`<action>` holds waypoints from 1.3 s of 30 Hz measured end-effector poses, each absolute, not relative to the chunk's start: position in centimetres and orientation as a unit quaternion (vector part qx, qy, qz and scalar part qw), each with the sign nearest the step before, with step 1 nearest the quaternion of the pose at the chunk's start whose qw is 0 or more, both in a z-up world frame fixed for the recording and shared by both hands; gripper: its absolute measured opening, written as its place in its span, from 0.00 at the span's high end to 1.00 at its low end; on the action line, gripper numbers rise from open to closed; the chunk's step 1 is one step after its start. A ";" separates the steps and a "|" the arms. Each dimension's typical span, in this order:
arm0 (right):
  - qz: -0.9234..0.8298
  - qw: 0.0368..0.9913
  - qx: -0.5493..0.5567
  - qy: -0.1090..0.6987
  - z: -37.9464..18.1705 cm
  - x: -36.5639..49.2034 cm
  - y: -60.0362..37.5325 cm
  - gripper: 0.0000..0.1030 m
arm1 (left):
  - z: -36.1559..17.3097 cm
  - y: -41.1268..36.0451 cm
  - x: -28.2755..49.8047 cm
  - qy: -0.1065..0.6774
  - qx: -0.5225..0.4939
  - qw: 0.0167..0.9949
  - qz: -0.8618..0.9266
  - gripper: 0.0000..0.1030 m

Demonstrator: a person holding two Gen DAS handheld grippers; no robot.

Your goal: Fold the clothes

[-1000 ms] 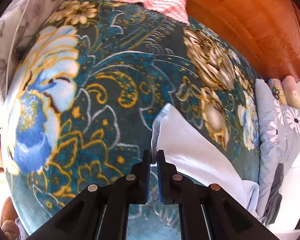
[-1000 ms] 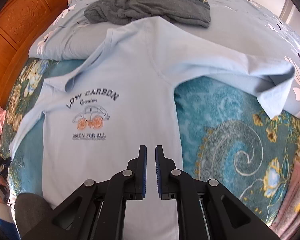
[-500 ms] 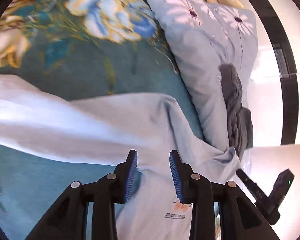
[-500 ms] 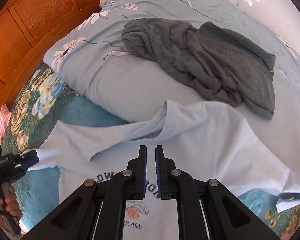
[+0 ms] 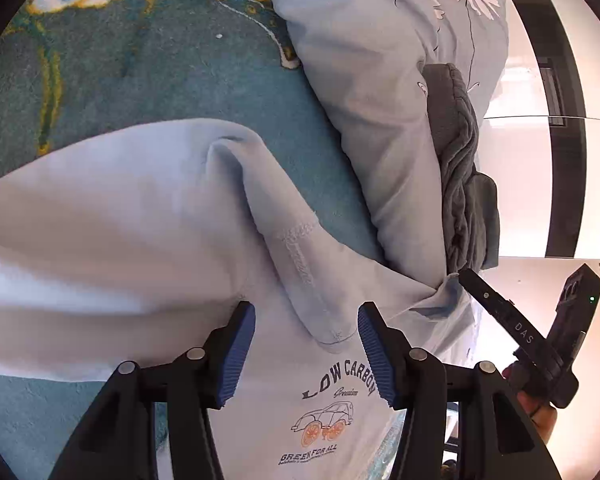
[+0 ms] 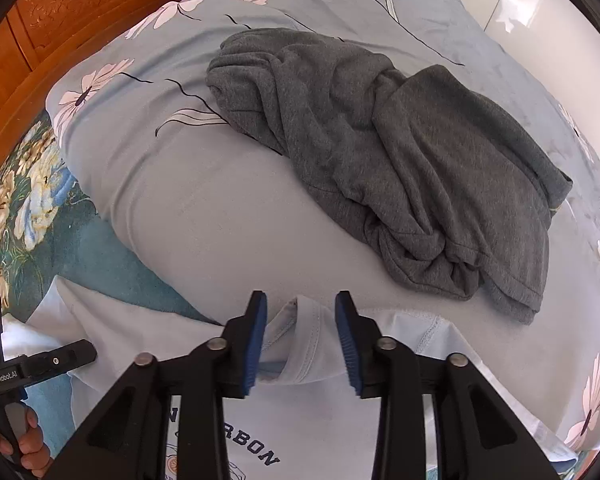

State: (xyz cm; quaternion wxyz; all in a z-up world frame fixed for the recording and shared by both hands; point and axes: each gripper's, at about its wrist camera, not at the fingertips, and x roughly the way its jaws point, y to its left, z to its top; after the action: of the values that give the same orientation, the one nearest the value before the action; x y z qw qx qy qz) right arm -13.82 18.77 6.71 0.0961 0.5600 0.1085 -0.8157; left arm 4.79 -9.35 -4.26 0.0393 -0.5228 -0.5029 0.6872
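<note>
A light blue T-shirt [image 5: 140, 220] with a "LOW CARBON" car print lies face up on the teal floral blanket [image 5: 120, 72]. My left gripper [image 5: 306, 356] is open over the shoulder seam where the sleeve meets the body. My right gripper [image 6: 301, 340] is open, its jaws on either side of the shirt's collar [image 6: 304, 332] at the edge of the pillow. The shirt's chest print also shows in the right wrist view [image 6: 256, 452]. The right gripper appears at the right edge of the left wrist view [image 5: 540, 344].
A crumpled dark grey garment [image 6: 400, 152] lies on a pale blue floral pillow [image 6: 204, 208] just beyond the collar. A carved wooden headboard [image 6: 72, 4] stands at the far left. The pillow [image 5: 384, 92] and grey garment [image 5: 464, 184] also show in the left wrist view.
Both grippers have opened. The left let go of the sleeve and swung over to the shoulder. The right moved up the shirt from the hem area to the collar.
</note>
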 end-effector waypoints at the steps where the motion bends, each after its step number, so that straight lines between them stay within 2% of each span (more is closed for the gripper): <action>1: -0.816 0.093 0.558 0.122 6.7 -13.8 18.6 0.61 | -4.4 -9.4 4.8 -0.509 -0.521 0.042 0.683 0.46; 9: -0.785 0.067 0.580 0.206 5.1 -13.8 17.9 0.62 | -4.9 -8.5 3.5 -0.505 -0.538 0.059 0.673 0.47; 11: -0.778 0.067 0.592 0.197 4.8 -13.7 18.3 0.70 | -5.4 -8.5 3.7 -0.511 -0.544 0.055 0.663 0.55; 12: -0.776 0.068 0.597 0.193 4.8 -13.7 18.5 0.80 | -5.5 -8.5 3.8 -0.514 -0.543 0.054 0.662 0.56; 13: -0.775 0.069 0.599 0.192 4.8 -13.7 18.8 0.86 | -5.5 -8.5 3.8 -0.516 -0.541 0.055 0.662 0.60; 14: -0.774 0.071 0.600 0.190 4.9 -13.7 19.0 0.90 | -5.2 -8.6 3.3 -0.517 -0.535 0.061 0.665 0.78; 16: -0.777 0.077 0.599 0.180 5.4 -14.0 19.5 0.95 | -4.8 -8.8 2.4 -0.519 -0.523 0.072 0.672 0.95; 22: -0.795 0.074 0.592 0.109 7.4 -16.7 21.0 0.96 | -2.9 -10.5 -1.1 -0.530 -0.472 0.089 0.699 0.97; 28: -0.781 0.053 0.617 0.077 5.3 -18.4 21.4 0.96 | -4.7 -11.6 -4.3 -0.534 -0.492 0.064 0.685 0.97; 31: -0.776 0.057 0.625 0.053 5.0 -18.5 21.7 0.96 | -5.7 -12.0 -4.7 -0.551 -0.494 0.062 0.669 0.93; 33: -0.781 0.078 0.619 0.042 5.7 -18.2 21.7 0.92 | -5.4 -12.5 -3.9 -0.571 -0.480 0.065 0.663 0.65; 34: -0.784 0.091 0.613 0.038 6.2 -18.0 21.7 0.79 | -4.8 -12.7 -3.5 -0.576 -0.472 0.067 0.664 0.38; 35: -0.788 0.102 0.606 0.037 6.9 -17.7 21.7 0.68 | -4.0 -12.7 -2.8 -0.576 -0.465 0.068 0.669 0.31; 36: -0.794 0.110 0.597 0.037 7.6 -17.4 21.7 0.48 | -3.3 -12.5 -1.5 -0.569 -0.462 0.063 0.677 0.31; 37: -0.800 0.114 0.588 0.034 8.5 -17.0 21.9 0.44 | -2.5 -12.3 -0.3 -0.562 -0.460 0.057 0.685 0.31; 39: -0.813 0.116 0.571 0.016 10.3 -16.2 22.6 0.44 | -1.0 -11.9 2.2 -0.549 -0.454 0.047 0.701 0.30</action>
State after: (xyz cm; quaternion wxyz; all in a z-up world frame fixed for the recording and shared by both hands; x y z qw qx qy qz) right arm -16.16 22.55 10.35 0.1156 0.5711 0.0161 -0.8125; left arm 2.21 -11.85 -1.00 0.0466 -0.4538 -0.5486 0.7007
